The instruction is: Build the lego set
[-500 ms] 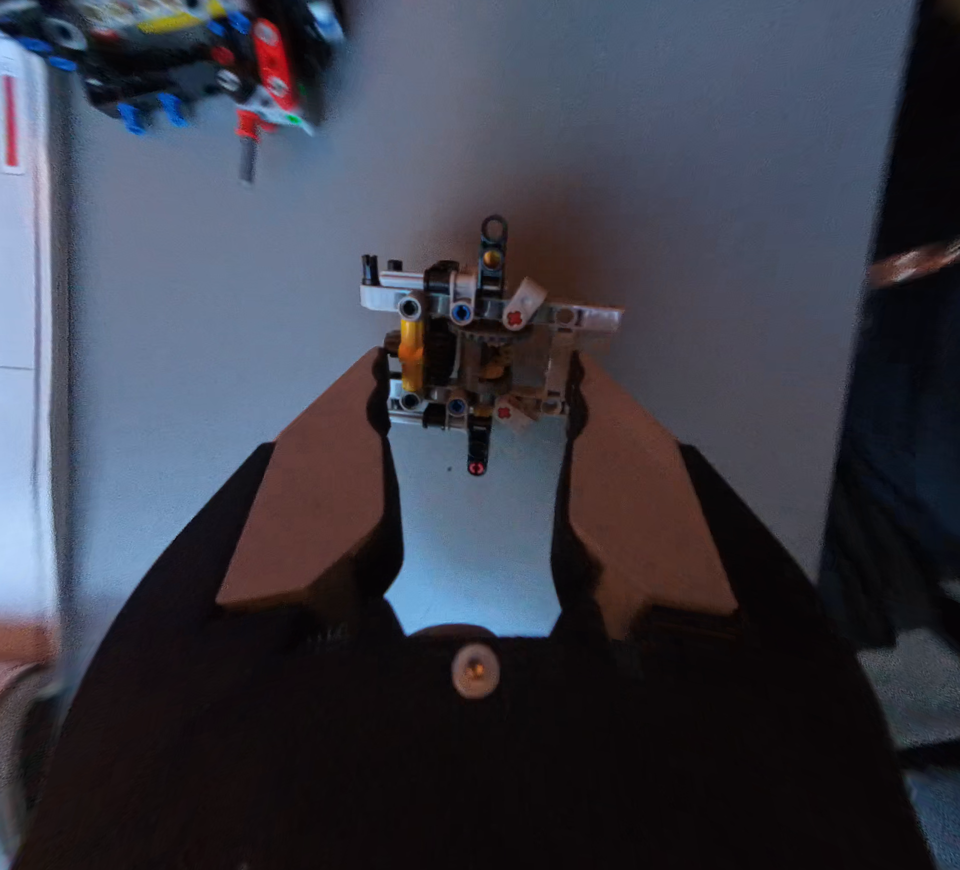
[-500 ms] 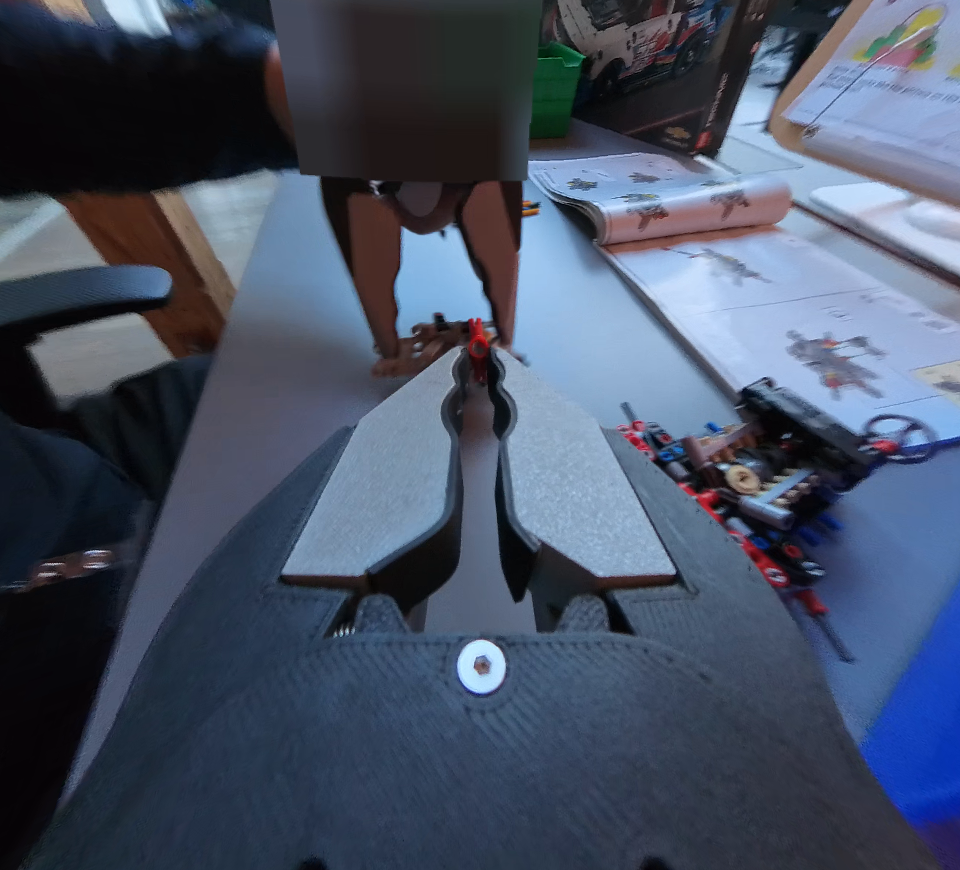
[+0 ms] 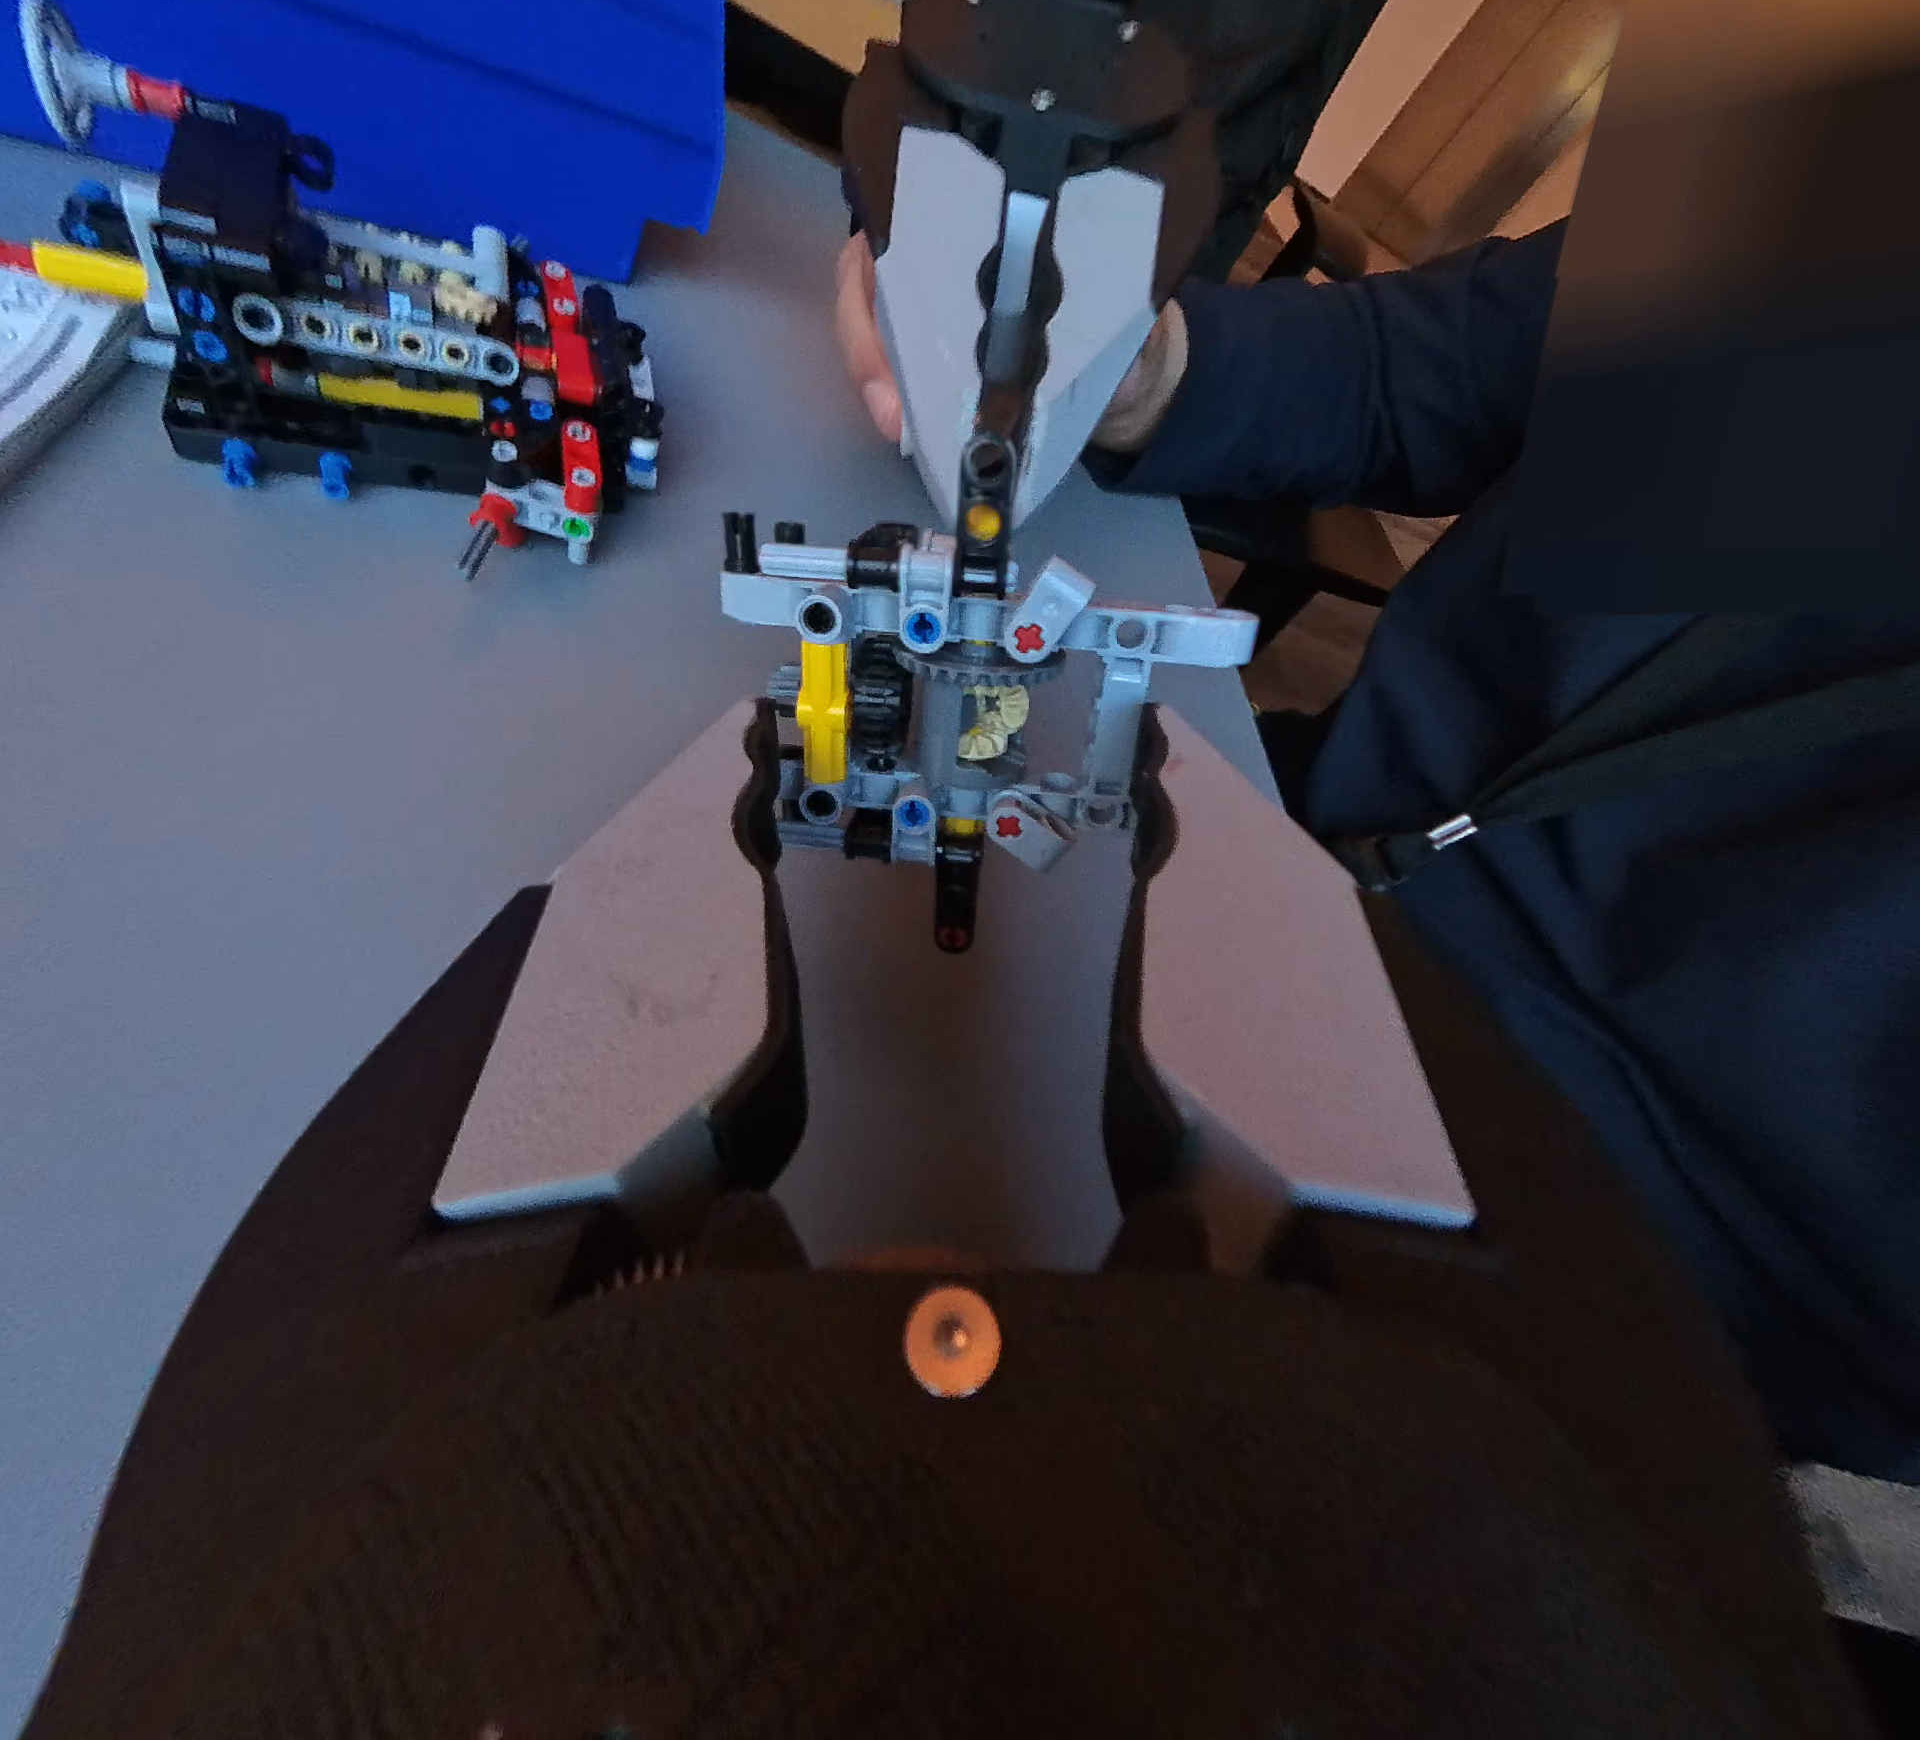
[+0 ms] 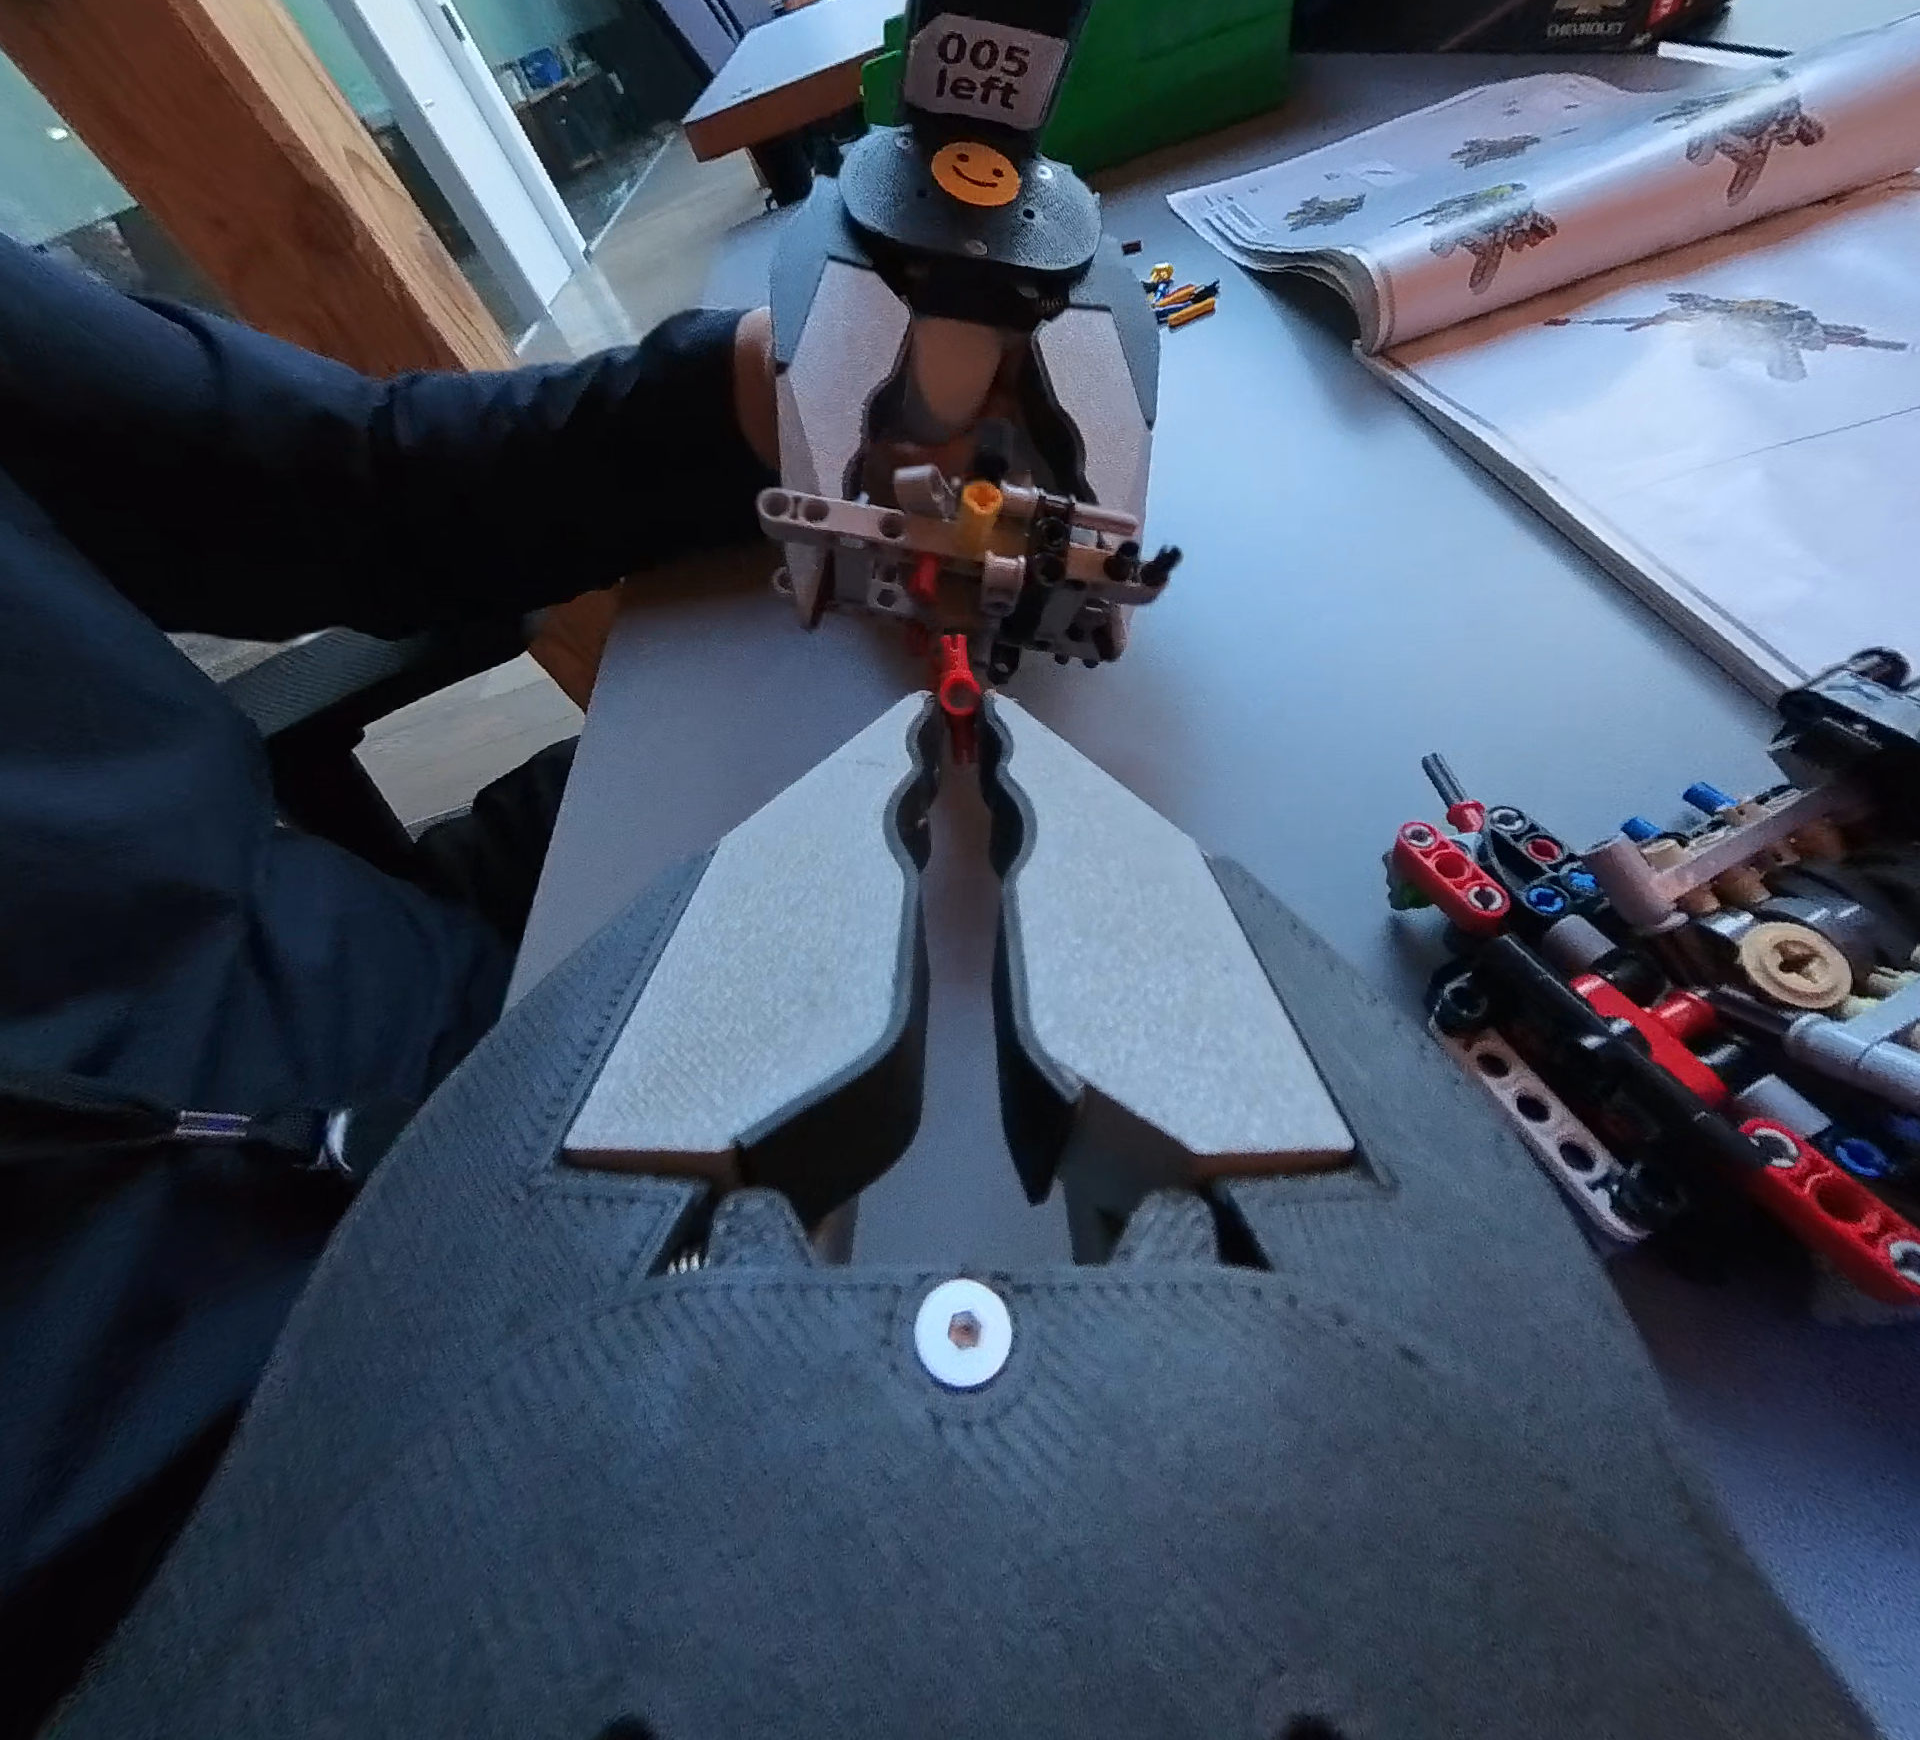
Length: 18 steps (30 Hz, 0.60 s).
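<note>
A grey worktop (image 4: 1351, 547) is carrying everything, with wooden posts and glass partitions standing beyond its far edge. The left gripper (image 3: 951, 776) is pinching a small grey gear assembly (image 3: 966, 703) between its spread jaws, just above the worktop. The right gripper (image 4: 954, 724), jaws nearly together, is pinching a red pin (image 4: 954, 688) just beside that assembly. An open instruction booklet (image 4: 1662, 340), a larger brick build (image 4: 1662, 963) and a green bin (image 4: 1184, 7) are lying farther from the assembly.

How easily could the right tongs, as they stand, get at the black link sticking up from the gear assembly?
Probably easily: the right tongs sit right at the black link atop the gear assembly, nothing between, though they already pinch a small red connector.
</note>
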Motion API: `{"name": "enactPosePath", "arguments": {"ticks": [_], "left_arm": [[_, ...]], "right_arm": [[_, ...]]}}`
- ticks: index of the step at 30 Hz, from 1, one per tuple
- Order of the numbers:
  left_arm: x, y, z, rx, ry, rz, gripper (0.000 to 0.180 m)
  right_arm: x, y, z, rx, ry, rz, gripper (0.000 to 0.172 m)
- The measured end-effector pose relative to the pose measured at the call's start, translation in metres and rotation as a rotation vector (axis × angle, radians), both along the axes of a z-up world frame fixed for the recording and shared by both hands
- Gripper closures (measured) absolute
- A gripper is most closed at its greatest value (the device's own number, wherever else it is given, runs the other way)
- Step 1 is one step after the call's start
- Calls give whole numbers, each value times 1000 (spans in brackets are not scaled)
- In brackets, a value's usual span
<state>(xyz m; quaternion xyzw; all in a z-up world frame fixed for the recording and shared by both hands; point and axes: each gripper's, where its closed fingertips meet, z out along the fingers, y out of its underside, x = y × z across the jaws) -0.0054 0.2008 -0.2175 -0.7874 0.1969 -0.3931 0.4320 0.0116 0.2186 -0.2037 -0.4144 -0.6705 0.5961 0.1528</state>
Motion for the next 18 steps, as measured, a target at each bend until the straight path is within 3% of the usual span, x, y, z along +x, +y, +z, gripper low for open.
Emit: {"name": "enactPosePath", "arguments": {"ticks": [9,18], "left_arm": [[2,-2,-4,-1,34,-27,114],[8,-2,-18,-57,106,-45,114]], "right_arm": [[-4,-6,6,71,70,-35,168],[-4,4,9,-86,12,-45,168]]}}
